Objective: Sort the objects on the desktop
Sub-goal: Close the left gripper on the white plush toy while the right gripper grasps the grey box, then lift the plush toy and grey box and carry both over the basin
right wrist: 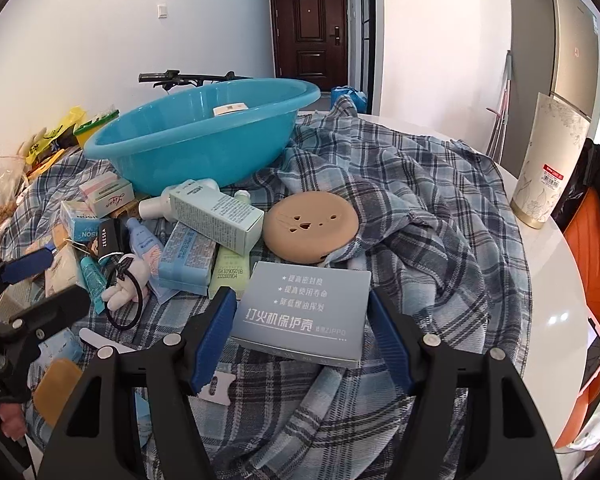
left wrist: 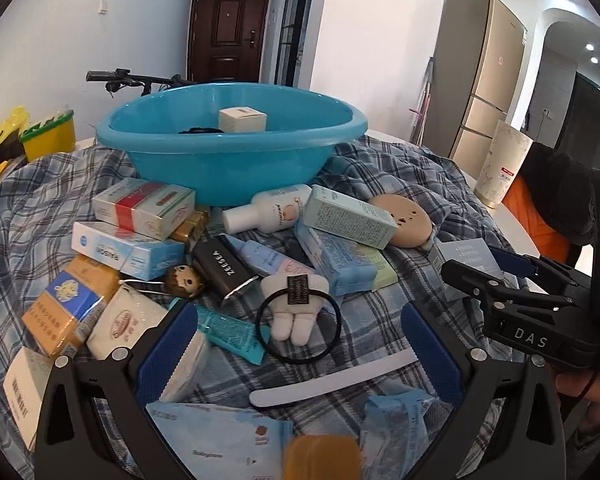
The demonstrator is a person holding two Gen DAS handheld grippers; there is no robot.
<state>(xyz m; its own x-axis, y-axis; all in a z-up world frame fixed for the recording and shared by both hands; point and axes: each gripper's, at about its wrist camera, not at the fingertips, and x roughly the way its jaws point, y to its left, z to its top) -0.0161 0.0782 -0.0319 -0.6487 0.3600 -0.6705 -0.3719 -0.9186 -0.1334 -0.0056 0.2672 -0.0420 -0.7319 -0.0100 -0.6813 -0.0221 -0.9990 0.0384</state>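
- The right gripper (right wrist: 302,316) had its blue pads set against both short sides of the grey-blue flat box (right wrist: 300,312), clamped on it, the box lying tilted over the plaid cloth (right wrist: 420,208).
- The left gripper (left wrist: 300,344) hung with its jaws wide apart and nothing between the pads; below the gap lay a white nail file (left wrist: 332,376) and a black hair ring (left wrist: 300,326) looped round a small white plush toy (left wrist: 292,304).
- Clutter pressed in close: a teal tube (left wrist: 228,332) lay beside the left gripper's left pad, with a white pouch (left wrist: 120,324) and an orange-and-blue packet (left wrist: 66,308) beyond it.
- Just ahead of the held box, a tan round disc (right wrist: 310,224) sat on a fold of cloth, with a pale green carton (right wrist: 216,212) resting on a blue box (right wrist: 186,256) to the left of it.
- A black ZEESEA box (left wrist: 224,268), a doll-head charm (left wrist: 184,278) and a white bottle (left wrist: 268,212) crowded the middle of the pile.
- The blue basin (left wrist: 228,148) stood at the back of the cloth, already holding a small white box (left wrist: 242,118) and something dark I couldn't make out.
- A tall white canister (right wrist: 548,164) stood off the cloth on the bare white table (right wrist: 548,264), well clear to the right.
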